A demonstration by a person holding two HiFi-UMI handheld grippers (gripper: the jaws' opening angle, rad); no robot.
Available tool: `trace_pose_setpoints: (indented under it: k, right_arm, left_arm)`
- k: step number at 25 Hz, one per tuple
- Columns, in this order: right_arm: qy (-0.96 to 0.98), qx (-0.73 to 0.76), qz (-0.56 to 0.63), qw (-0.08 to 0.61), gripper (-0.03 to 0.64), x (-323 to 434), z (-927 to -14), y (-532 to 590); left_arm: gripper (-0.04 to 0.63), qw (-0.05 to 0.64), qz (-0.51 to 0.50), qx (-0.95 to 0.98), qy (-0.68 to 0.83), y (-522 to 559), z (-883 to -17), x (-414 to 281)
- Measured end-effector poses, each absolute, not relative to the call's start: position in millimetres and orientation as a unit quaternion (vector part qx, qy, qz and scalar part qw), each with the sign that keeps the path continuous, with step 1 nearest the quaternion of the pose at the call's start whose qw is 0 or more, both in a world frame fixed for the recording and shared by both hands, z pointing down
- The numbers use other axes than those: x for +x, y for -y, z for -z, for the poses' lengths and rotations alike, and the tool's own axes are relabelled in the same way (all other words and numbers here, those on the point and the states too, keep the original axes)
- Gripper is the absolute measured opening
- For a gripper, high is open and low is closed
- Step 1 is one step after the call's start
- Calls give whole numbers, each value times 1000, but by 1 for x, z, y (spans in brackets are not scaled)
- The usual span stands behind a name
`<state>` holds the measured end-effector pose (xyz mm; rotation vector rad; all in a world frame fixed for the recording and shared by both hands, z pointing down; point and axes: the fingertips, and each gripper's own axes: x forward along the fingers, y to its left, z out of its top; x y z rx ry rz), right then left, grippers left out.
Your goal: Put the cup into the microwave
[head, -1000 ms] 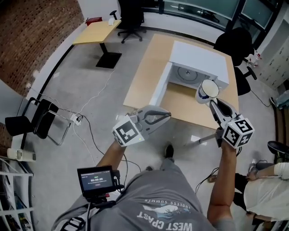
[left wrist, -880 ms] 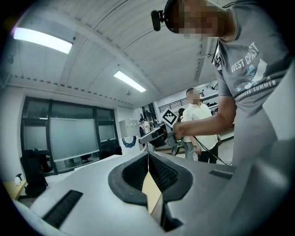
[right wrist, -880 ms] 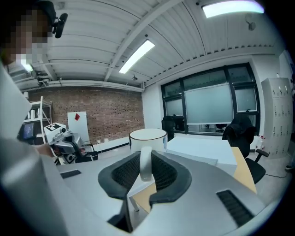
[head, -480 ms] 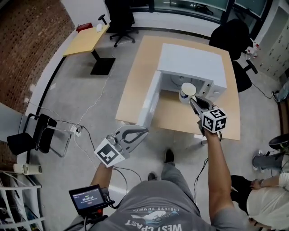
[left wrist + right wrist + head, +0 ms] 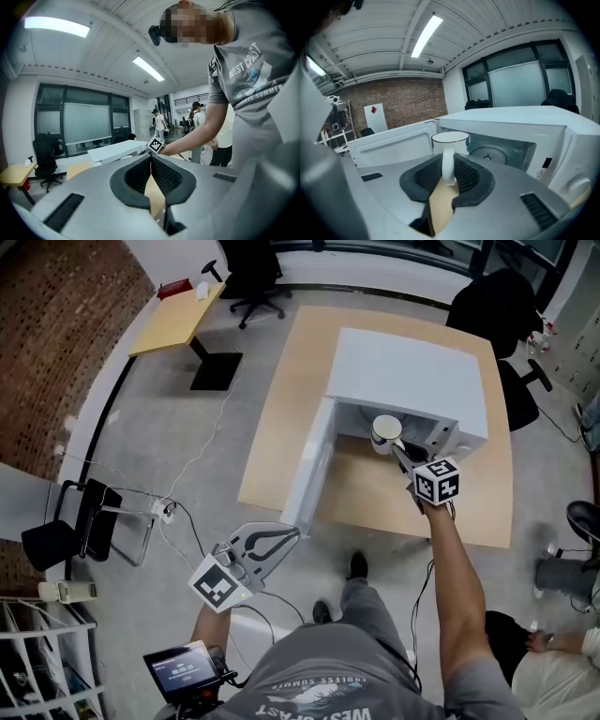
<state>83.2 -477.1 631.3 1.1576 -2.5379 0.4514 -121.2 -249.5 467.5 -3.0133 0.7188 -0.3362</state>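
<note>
While right gripper [image 5: 401,450] jaws clamp cup [image 5: 385,431] (by handle) | microwave [image 5: 405,371] door open

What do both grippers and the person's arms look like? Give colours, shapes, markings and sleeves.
The left gripper and right gripper match: light grey shells tapering into two curved jaws lined with black textured pads. Each carries a white cube printed with black square markers. The person wears a grey short-sleeved T-shirt with white lettering; forearms are bare.

I get bright, even light from long white ceiling strip lamps [image 5: 56,26]; shadows are faint, and both gripper views curve and darken towards their rims.
</note>
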Motion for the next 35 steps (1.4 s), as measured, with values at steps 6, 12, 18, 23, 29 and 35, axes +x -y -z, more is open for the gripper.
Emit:
trace_pose_setpoints:
  k: [6,12,18,23,29,35]
  right_arm:
    - [882,415,-164,153,77,89,-669,521]
    - [874,435,-163,141,77,103,-692,555]
    - [868,451,-158,135,77,114,-705,581]
    - [863,465,-152,128,77,118,-713,597]
    - [857,478,-147,121,77,123,-719,614]
    - [852,488,-152,110,77,125,-727,629]
  left_arm:
    - [21,8,126,-966,-227,271,-479,-114]
    - [21,-2,144,-965,-221,282,-492,-105]
    - [21,-11,153,-963,-220,290,-503,-98]
    - [21,-23,148,-962,-230,296,-506,-98]
    - [21,-30,156,-960,-231,300,-513,-97]
    - [21,-37,164,-957,-235,301,-518,-101]
